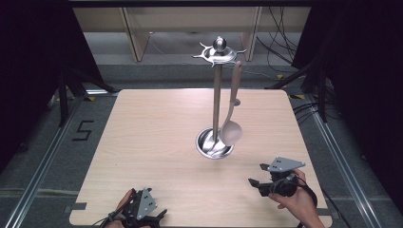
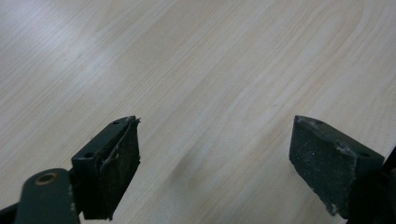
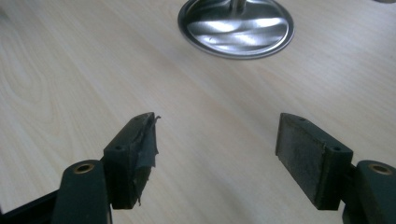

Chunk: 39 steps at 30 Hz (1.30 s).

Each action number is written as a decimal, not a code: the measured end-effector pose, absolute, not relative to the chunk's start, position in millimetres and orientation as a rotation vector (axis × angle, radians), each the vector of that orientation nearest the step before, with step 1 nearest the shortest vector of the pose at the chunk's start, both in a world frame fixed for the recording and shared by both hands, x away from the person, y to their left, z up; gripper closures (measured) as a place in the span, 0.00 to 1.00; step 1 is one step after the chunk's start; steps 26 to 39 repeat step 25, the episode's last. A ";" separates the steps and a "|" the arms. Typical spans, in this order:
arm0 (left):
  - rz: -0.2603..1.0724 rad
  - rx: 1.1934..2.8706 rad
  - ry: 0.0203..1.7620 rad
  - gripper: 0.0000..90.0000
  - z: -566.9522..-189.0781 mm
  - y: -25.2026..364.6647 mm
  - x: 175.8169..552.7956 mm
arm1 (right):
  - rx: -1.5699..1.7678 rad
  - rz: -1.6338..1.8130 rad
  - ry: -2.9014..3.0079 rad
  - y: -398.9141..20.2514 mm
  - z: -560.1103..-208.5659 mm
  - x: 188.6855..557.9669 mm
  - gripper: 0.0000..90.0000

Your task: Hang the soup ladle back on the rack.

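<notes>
A steel utensil stand (image 1: 217, 95) rises from a round dished base (image 1: 215, 143) near the middle of the wooden table (image 1: 152, 137). A beige spoon (image 1: 232, 116) hangs from a hook of its top crown (image 1: 218, 52), bowl down beside the pole. My right gripper (image 1: 256, 176) is held low at the front right, a short way in front of the base (image 3: 236, 28). Its jaws stand open over bare wood, pads (image 3: 299, 149) wide apart. My left gripper (image 1: 159, 214) rests at the front edge, left of centre, open with nothing between its pads (image 2: 317, 154).
Beyond the table's far edge are wooden furniture legs (image 1: 135, 33) and loose cables (image 1: 280, 42) on the floor. Dark curtains flank both sides. Floor rails (image 1: 43, 161) run along the table's left and right.
</notes>
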<state>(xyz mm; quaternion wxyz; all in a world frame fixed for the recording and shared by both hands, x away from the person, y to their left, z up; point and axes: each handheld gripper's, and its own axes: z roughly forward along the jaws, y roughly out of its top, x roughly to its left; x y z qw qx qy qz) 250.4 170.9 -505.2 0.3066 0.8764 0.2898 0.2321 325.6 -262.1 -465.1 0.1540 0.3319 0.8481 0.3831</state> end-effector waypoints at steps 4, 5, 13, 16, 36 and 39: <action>0.633 2.322 0.729 0.17 -504.5 171.6 252.2 | 0.941 1.068 2.438 -261.4 -470.8 319.1 0.33; 0.632 2.320 0.737 0.17 -504.7 171.4 251.9 | 0.935 1.066 2.451 -261.5 -472.0 317.5 0.33; 0.615 2.320 0.764 0.17 -505.3 170.6 250.2 | 0.920 1.035 2.452 -260.0 -478.5 306.7 0.31; 0.616 2.320 0.765 0.17 -505.3 170.6 250.2 | 0.903 1.034 2.455 -259.5 -482.6 304.1 0.31; 0.611 2.317 0.765 0.17 -506.0 170.0 250.2 | 0.919 1.022 2.482 -258.2 -487.8 300.1 0.31; 0.611 2.317 0.765 0.17 -506.0 170.0 250.2 | 0.919 1.022 2.482 -258.2 -487.8 300.1 0.31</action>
